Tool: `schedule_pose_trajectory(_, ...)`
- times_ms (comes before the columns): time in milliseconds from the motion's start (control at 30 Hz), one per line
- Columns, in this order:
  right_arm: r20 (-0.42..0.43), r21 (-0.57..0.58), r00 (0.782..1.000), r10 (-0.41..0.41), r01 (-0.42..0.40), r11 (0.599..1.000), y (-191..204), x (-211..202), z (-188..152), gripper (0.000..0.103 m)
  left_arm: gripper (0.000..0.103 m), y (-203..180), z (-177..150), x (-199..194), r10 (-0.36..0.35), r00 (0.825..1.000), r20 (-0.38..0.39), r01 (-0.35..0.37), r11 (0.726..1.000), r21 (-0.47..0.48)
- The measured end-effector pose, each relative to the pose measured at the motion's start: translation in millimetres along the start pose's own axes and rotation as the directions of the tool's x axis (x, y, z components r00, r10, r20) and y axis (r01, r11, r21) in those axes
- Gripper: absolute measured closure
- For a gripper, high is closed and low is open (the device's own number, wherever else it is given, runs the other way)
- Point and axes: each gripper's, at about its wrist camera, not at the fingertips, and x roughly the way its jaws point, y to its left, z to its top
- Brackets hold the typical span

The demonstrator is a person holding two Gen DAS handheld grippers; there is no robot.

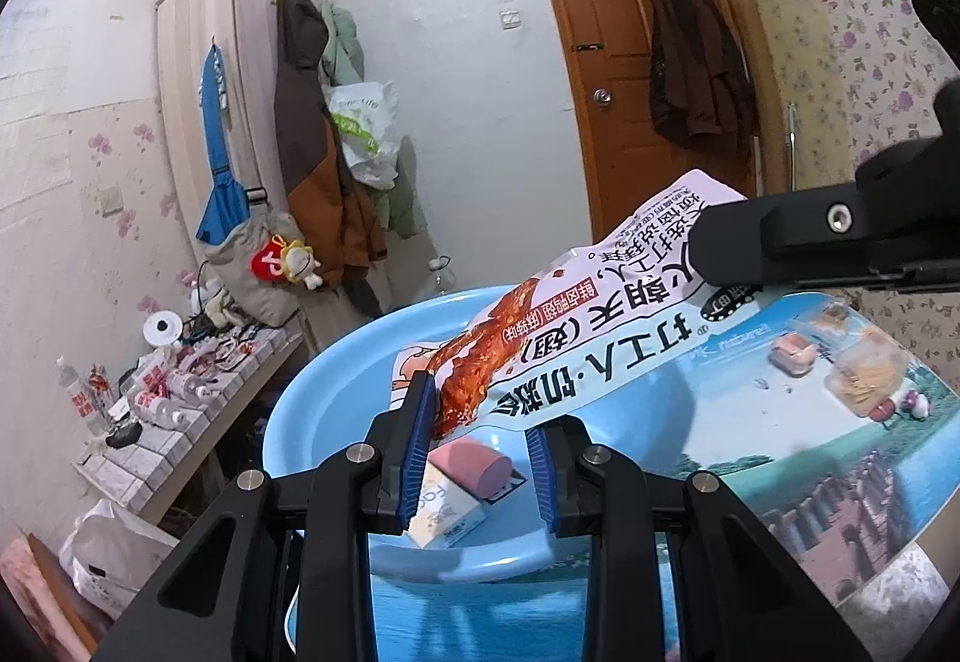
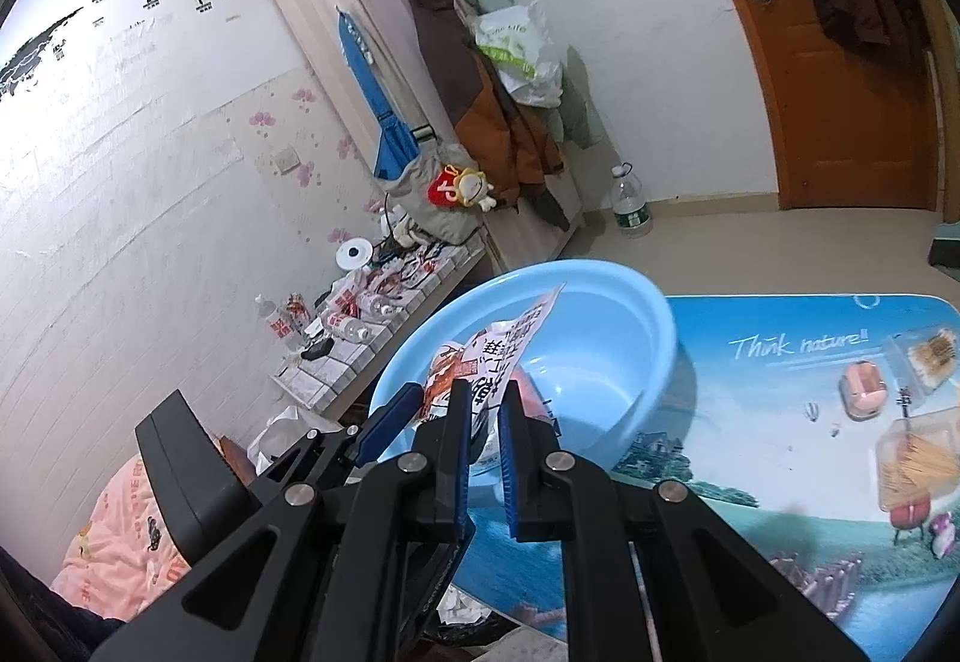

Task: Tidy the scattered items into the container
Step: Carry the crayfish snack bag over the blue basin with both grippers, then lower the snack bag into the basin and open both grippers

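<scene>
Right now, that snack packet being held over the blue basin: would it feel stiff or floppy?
Probably floppy: the snack packet bends and sags between the right gripper and left gripper. Likely light, as pinching its ends holds it. Its glossy film may be slippery.

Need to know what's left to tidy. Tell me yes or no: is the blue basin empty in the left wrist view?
No: the blue basin already holds a pink sausage and a small white carton on its floor.

Snack packet (image 1: 576, 338) covering part of the basin (image 1: 336, 380) interior and hiding most of the pink sausage (image 1: 474, 467). Small carton (image 1: 447, 512) partly blocked by left gripper (image 1: 480, 464) fingers. Packet grip point hiding behind right gripper (image 2: 485, 440) fingers. Table mat (image 2: 780, 422) running off frame.
</scene>
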Motion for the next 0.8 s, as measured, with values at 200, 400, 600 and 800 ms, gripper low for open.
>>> schedule_pose_trajectory(200,-0.023,-0.005,1.0,-0.004,0.004,1.0,-2.0,22.5,5.2,0.094,0.075,7.2,-2.8,14.7,0.006,1.0,-0.017,-0.006,1.0,-0.015)
schedule_pose_trajectory(400,-0.041,-0.008,0.999,-0.003,0.003,1.0,-0.7,41.8,8.0,0.094,0.075,15.2,-6.1,28.1,0.009,0.999,-0.037,-0.01,1.0,-0.025)
schedule_pose_trajectory(600,-0.064,0.004,0.998,-0.007,0.008,1.0,-3.4,57.3,5.4,0.094,0.075,19.1,-13.6,36.8,0.001,0.998,-0.061,-0.003,1.0,-0.028)
schedule_pose_trajectory(800,-0.067,0.004,0.998,-0.011,0.011,1.0,-3.3,61.7,5.1,0.094,0.075,20.9,-14.3,40.5,0.001,0.998,-0.06,-0.002,1.0,-0.028)
